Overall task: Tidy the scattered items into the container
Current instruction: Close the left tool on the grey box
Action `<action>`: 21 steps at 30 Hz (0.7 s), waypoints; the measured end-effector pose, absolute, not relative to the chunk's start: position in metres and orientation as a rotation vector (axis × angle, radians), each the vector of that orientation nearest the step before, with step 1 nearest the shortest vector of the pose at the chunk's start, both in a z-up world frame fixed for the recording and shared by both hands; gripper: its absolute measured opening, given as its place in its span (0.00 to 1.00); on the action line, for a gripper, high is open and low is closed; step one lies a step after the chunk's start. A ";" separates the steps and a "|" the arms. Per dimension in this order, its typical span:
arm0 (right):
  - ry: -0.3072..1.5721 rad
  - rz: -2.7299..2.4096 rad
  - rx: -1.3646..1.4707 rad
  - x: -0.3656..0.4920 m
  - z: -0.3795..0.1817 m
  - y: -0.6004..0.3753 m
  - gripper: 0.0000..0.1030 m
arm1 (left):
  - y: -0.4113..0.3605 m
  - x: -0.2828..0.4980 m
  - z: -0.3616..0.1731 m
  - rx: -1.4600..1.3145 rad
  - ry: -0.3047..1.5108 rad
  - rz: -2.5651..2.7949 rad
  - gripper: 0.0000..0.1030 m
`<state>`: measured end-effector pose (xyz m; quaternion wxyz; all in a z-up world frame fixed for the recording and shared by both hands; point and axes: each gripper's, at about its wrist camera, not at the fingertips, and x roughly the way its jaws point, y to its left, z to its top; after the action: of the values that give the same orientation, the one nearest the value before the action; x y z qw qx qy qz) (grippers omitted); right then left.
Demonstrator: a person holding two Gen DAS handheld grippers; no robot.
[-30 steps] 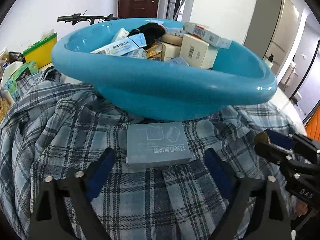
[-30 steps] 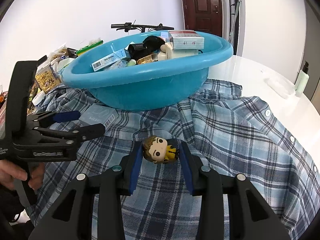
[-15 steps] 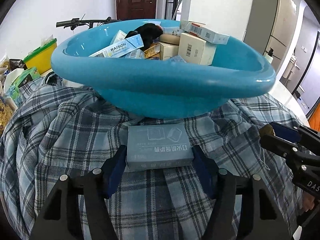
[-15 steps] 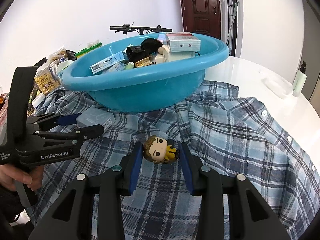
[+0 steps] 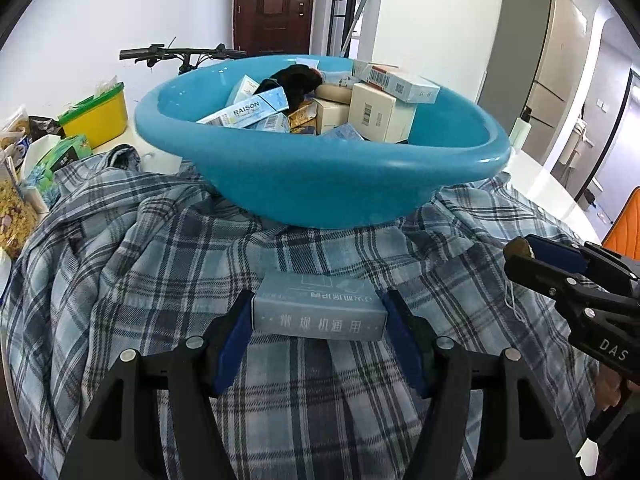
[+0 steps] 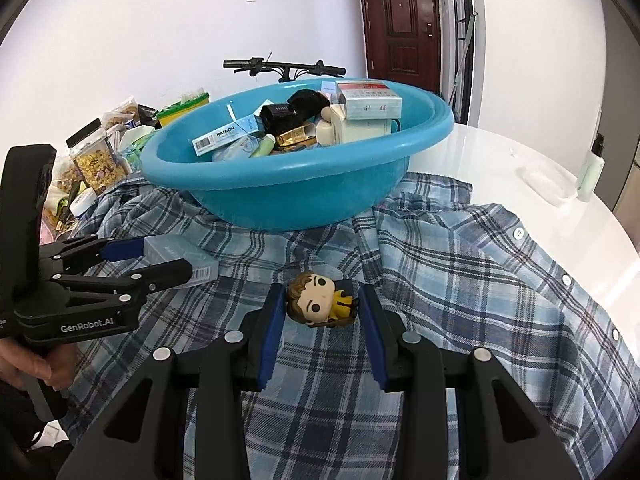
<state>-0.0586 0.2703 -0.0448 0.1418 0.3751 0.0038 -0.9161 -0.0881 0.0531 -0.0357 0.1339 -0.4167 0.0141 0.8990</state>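
A blue basin (image 5: 320, 184) (image 6: 280, 184) full of several boxes and small items stands on a plaid shirt (image 5: 140, 280) (image 6: 460, 280). My left gripper (image 5: 318, 320) (image 6: 160, 258) is shut on a grey-blue box (image 5: 320, 312) (image 6: 180, 256), which is lifted a little off the shirt in front of the basin. My right gripper (image 6: 320, 308) is shut on a small big-headed figurine (image 6: 316, 298) with brown hair and a yellow top, held just above the shirt. In the left wrist view the right gripper (image 5: 532, 256) shows at the right edge.
A white table (image 6: 500, 152) carries the shirt. Left of the basin lie snack bags (image 6: 92, 160), a yellow tub (image 5: 96, 120) and green packs. A clear tray (image 6: 546, 180) and a bottle (image 6: 592, 172) stand at the far right. A bicycle handlebar (image 6: 280, 66) is behind.
My left gripper closed on the grey-blue box and lifted it slightly, tilting its front face toward the camera. The right gripper kept hold of the figurine and barely moved.
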 end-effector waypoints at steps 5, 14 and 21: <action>0.019 -2.646 1.065 -0.052 -0.040 0.268 0.35 | 0.048 -0.073 -0.028 -1.202 0.046 2.610 0.65; 0.020 -2.635 1.057 -0.046 -0.039 0.265 0.35 | 0.038 -0.060 -0.025 -1.237 0.086 2.618 0.65; 0.007 -2.635 1.069 -0.048 -0.041 0.268 0.35 | 0.043 -0.068 -0.033 -1.255 0.085 2.600 0.65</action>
<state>-0.0482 0.2676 -0.0413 0.1485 0.3718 0.0024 -0.9163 -0.0682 0.0433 -0.0329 0.1264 -0.4312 0.0291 0.8929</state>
